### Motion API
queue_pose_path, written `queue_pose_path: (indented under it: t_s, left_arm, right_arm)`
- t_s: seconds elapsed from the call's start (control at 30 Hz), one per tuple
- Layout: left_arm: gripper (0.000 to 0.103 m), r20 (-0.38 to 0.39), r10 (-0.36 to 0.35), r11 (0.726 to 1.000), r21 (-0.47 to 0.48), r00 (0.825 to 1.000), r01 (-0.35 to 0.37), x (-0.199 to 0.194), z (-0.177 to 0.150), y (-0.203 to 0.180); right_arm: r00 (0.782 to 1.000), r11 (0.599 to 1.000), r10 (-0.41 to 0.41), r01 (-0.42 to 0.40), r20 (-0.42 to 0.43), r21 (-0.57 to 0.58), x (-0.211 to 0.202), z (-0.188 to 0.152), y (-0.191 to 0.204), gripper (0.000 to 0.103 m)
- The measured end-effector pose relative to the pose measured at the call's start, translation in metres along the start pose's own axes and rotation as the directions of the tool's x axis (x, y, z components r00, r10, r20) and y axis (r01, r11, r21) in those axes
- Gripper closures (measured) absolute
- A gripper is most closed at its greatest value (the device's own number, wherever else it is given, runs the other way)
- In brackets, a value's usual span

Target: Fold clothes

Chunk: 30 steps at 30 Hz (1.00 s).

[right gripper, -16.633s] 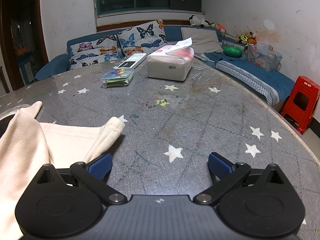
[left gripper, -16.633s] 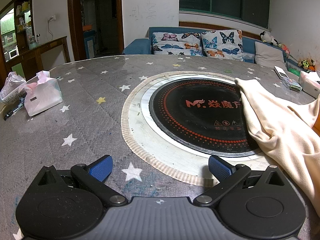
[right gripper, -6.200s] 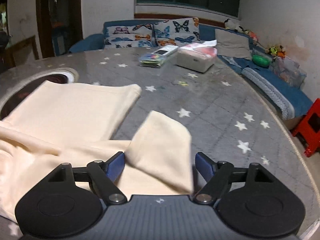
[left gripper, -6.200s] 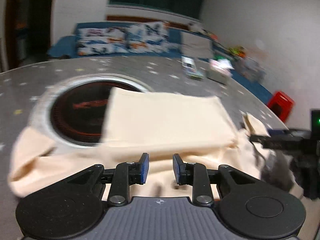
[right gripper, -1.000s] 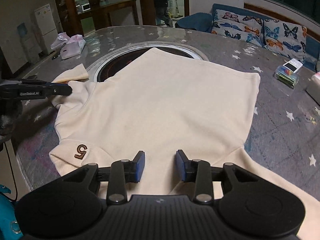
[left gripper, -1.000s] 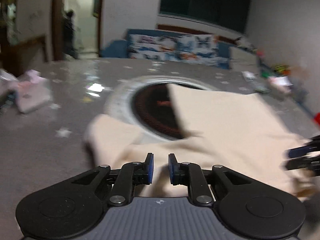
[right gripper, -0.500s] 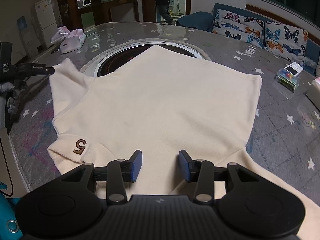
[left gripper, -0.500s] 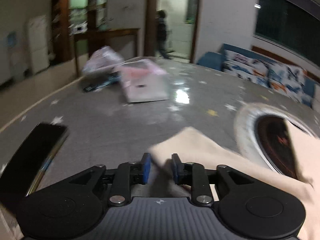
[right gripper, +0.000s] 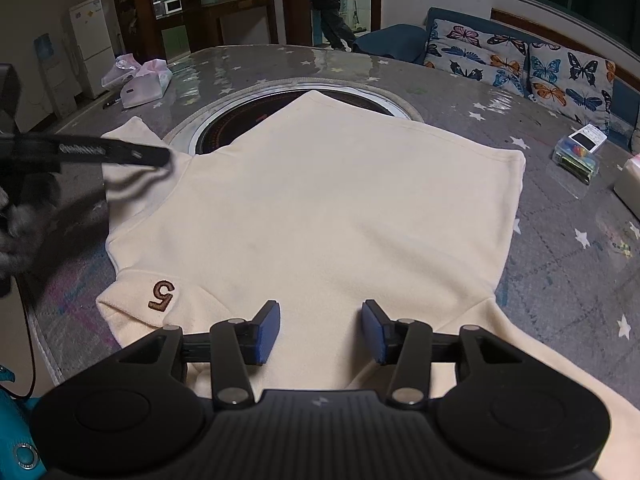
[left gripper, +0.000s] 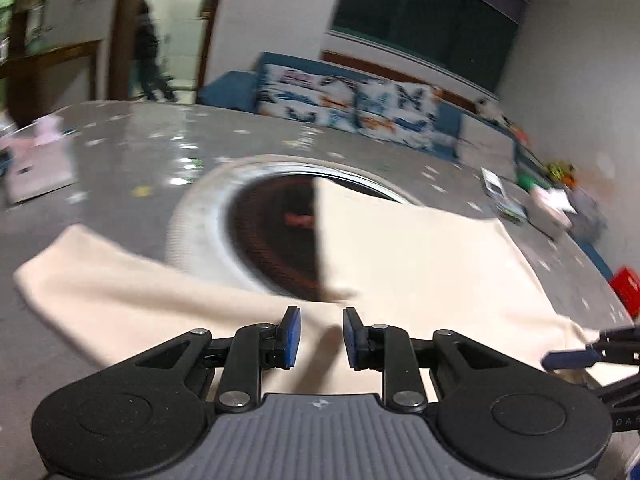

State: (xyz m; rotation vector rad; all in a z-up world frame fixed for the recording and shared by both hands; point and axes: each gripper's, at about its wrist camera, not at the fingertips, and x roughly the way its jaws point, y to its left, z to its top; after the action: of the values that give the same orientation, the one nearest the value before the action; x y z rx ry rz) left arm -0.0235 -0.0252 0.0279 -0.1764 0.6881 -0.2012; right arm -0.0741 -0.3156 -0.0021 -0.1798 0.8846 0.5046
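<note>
A cream sweatshirt lies spread flat on the round grey star-patterned table, partly over the black hob at its centre. A cuff with a brown "5" is folded in at the near left. My right gripper hovers over the near edge of the shirt; its jaws are opening and the pads do not press the cloth under them. My left gripper stands over the shirt with a narrow gap and nothing pinched. The left sleeve lies stretched out on the table.
Pink tissue packs sit at the far left of the table. A clear box with a remote and a tissue box sit at the right. A person stands in the doorway. A red stool stands beyond the table's right edge.
My left gripper has let go of the sleeve, left it lying on the table, and swung back towards the shirt body. The right gripper stayed put while its jaws widened.
</note>
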Motion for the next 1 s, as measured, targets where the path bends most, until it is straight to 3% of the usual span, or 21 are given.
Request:
queue_pose_path:
  t_s: [0.07,0.13,0.4,0.63,0.77,0.87,1.0]
  left_arm:
    - [0.078,-0.011,-0.014,1.000,0.013,1.000,0.014,0.012,0.000,-0.002]
    - [0.081,-0.016,0.019,1.000,0.018,1.000,-0.019,0.018,-0.003,0.000]
    - [0.082,-0.018,0.085,0.996,-0.014,0.996,-0.086,0.005,-0.003,0.013]
    - [0.082,0.027,0.026,1.000,0.002,0.999,-0.026,0.005,0.012,-0.013]
    - [0.082,-0.010,-0.031,0.999,0.042,0.999,0.031,0.023,0.015,-0.025]
    - [0.082,-0.068,-0.018,0.998,0.065,0.998,0.023,0.039,0.006,-0.025]
    - [0.082,-0.052,-0.019,0.995,0.098,0.998,0.024,0.027,0.005,-0.031]
  right_arm:
    - [1.000,1.000,0.001,-0.001,0.002,0.002,0.000,0.000,0.000,0.057]
    - [1.000,1.000,0.002,-0.002,0.005,0.003,0.000,-0.001,0.000,0.056]
    - [1.000,1.000,0.007,-0.007,0.015,0.007,0.000,-0.002,-0.002,0.056]
    - [1.000,1.000,0.008,-0.008,0.025,0.017,-0.003,-0.001,-0.002,0.055]
    - [0.999,1.000,0.016,-0.016,0.038,0.007,-0.012,-0.001,0.001,0.055]
    - [0.999,0.999,0.033,-0.032,0.032,-0.030,-0.018,-0.002,0.009,0.055]
    - [0.998,0.995,0.054,-0.053,0.013,-0.081,-0.022,-0.006,0.021,0.055]
